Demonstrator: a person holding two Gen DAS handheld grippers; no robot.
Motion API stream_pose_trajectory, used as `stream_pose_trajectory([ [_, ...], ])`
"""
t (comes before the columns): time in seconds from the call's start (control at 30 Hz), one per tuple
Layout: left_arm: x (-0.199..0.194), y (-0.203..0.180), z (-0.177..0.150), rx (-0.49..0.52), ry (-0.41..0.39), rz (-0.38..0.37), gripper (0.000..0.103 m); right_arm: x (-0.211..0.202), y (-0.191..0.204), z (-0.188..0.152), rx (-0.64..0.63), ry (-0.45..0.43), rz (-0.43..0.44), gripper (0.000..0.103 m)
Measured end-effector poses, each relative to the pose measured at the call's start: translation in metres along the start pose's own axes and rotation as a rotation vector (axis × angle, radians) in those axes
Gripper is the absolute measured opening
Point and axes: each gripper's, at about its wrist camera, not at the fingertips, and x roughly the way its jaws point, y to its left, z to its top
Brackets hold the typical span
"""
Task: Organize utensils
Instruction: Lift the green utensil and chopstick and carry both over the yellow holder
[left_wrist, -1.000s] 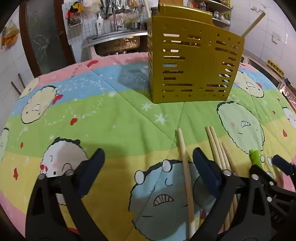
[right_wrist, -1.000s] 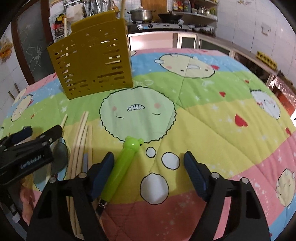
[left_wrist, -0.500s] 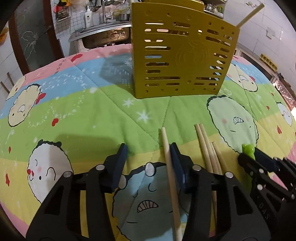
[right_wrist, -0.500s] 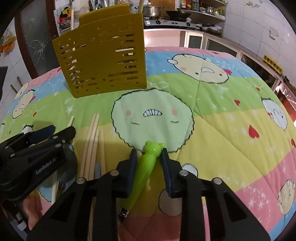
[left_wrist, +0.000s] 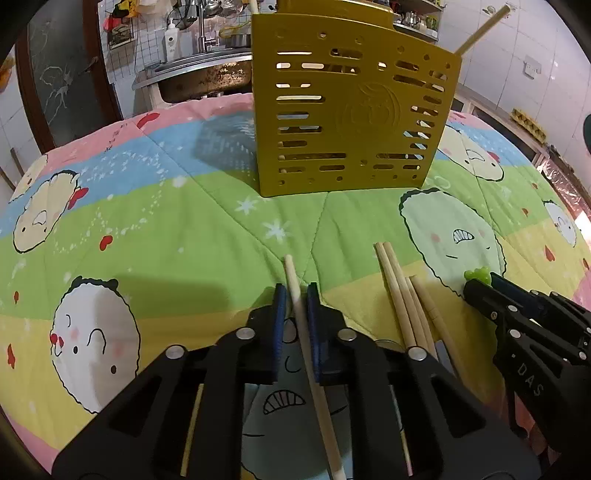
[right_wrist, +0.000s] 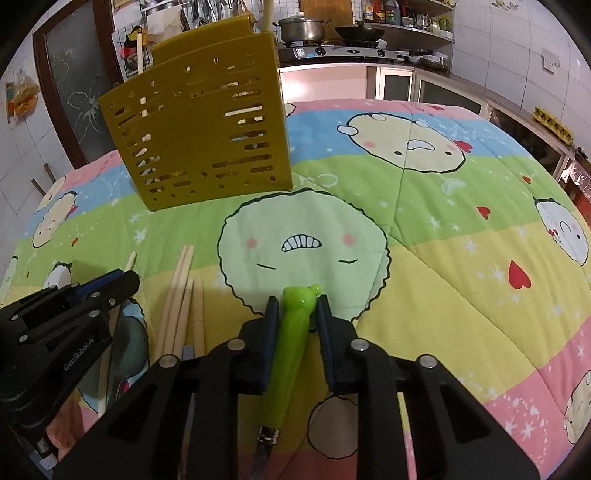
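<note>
Left tool (left_wrist: 294, 306): blue pads pressed together on 1 single chopstick (left_wrist: 310, 362), which lies on the quilt-covered desk (left_wrist: 166, 236) and runs back under the tool.
Holder (left_wrist: 351, 114): yellow slotted utensil box standing upright at the far side of the desk, ahead of both tools; chopsticks stick up out of its top.
Loose chopsticks (left_wrist: 406, 295): a small bundle lying flat on the quilt between the 2 tools, ends pointing toward the holder.
Right tool (right_wrist: 294, 314): pads clamped on the green handle (right_wrist: 291, 350) of a utensil lying on the quilt; its metal end (right_wrist: 264, 446) points back under the tool.
</note>
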Motion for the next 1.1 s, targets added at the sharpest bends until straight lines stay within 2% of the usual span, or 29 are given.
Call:
stream_pose_trajectory([
  [0.23,0.0,0.007,0.0,-0.016,-0.007,-0.035,0.008,-0.002,-0.004,-0.001,0.009,-0.015,0.019,0.021],
  [0.7,-0.014,0.015,0.004,-0.023,-0.073,-0.016,0.007,-0.015,-0.007,0.003,-0.002,-0.054,0.024,0.02],
  [0.9,-0.038,0.016,0.007,-0.014,-0.146,0.018,0.006,-0.027,-0.008,0.006,0.002,-0.086,0.035,0.02],
  [1.1,-0.067,0.018,0.005,-0.015,-0.222,0.041,0.005,-0.056,-0.009,0.012,0.001,-0.169,0.063,0.019],
])
